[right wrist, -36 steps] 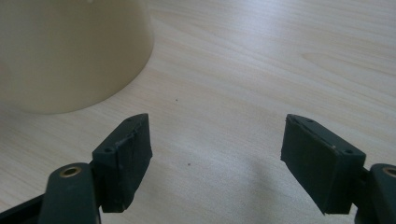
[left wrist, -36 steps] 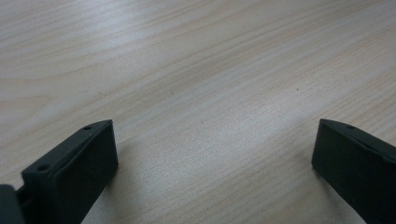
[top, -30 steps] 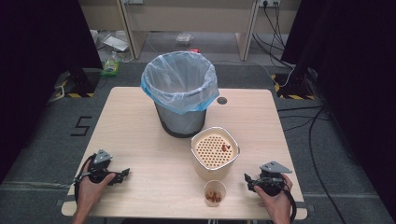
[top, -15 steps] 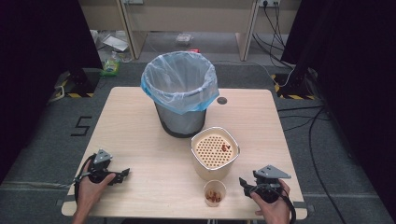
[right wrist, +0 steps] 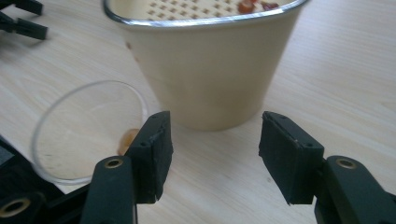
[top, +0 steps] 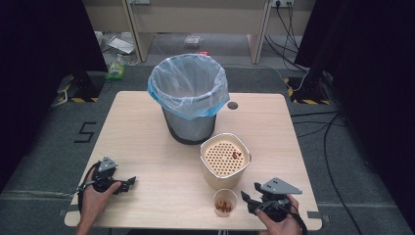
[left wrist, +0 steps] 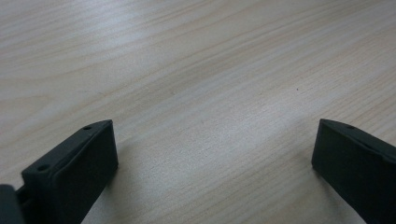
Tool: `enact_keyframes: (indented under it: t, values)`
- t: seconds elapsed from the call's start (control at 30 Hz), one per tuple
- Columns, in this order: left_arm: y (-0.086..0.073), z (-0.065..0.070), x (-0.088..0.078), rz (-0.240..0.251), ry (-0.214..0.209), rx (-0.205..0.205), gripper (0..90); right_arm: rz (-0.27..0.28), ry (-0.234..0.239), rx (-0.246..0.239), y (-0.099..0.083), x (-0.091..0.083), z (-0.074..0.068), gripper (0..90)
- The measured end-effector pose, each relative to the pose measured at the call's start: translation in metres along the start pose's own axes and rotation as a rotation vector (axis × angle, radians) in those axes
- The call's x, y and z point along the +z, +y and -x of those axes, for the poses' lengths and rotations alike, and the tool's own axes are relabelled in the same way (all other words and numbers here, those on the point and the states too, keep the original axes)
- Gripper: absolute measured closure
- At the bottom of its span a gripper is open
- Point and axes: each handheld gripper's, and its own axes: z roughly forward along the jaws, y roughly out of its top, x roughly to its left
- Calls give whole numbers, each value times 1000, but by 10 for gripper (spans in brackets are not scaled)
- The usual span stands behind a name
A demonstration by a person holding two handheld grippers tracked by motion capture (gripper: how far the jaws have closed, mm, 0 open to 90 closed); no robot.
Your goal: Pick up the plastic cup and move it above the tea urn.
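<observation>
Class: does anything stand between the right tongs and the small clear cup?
Nothing visible does. The right tongs sit open just right of the clear cup, with bare table between; the cream strainer tub stands behind the cup.

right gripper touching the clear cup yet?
Apart. In the right gripper view the right gripper is open around bare table, its fingers short of the clear cup.

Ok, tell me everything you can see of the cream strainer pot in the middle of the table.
The cream strainer pot stands upright on the wooden table, just in front of the bagged bin. Its walls taper downward and the rim looks like metal. A perforated insert sits inside, with a few reddish bits at one edge. The small clear cup stands close in front. Neither gripper touches it.
</observation>
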Motion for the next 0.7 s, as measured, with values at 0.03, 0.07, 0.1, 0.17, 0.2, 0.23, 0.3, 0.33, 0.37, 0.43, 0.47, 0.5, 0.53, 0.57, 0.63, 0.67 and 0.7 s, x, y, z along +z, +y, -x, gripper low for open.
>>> enact_keyframes:
  t: [0.03,0.07,0.1,0.17,0.2,0.23,0.3,0.33,0.37,0.43,0.47,0.5,0.53,0.57,0.63,0.67,0.7]
  values:
    - [0,0,0,-1,0,0,0,4,4,-6,1,-1,-2,444]
    - [0,0,0,-1,0,0,0,9,4,-15,3,-2,-5,444]
    - [0,0,0,-1,0,0,0,12,9,-21,4,-2,-7,444]
    - [0,0,0,-1,0,0,0,10,21,-32,5,-2,-11,448]
    - [0,0,0,-1,0,0,0,11,26,-38,5,-1,-13,449]
    - [0,0,0,-1,0,0,0,10,29,-41,5,0,-14,452]
    - [0,0,0,-1,0,0,0,3,39,-51,6,3,-17,460]
    - [0,0,0,-1,0,0,0,0,44,-56,6,5,-19,466]
    - [0,0,0,-1,0,0,0,-4,51,-68,7,7,-20,474]
    - [0,0,0,-1,0,0,0,-11,61,-83,8,10,-22,490]
    - [0,0,0,-1,0,0,0,-14,64,-91,9,12,-24,499]
    - [0,0,0,-1,0,0,0,-20,69,-98,9,14,-25,509]
    - [0,0,0,-1,0,0,0,-27,73,-102,9,16,-25,518]
    - [0,0,0,-1,0,0,0,-33,76,-109,9,18,-25,526]
    - [0,0,0,-1,0,0,0,-50,82,-117,7,22,-25,551]
    - [0,0,0,-1,0,1,0,-53,85,-119,6,23,-25,562]
    - [0,0,0,-1,0,0,0,-62,92,-122,5,25,-25,571]
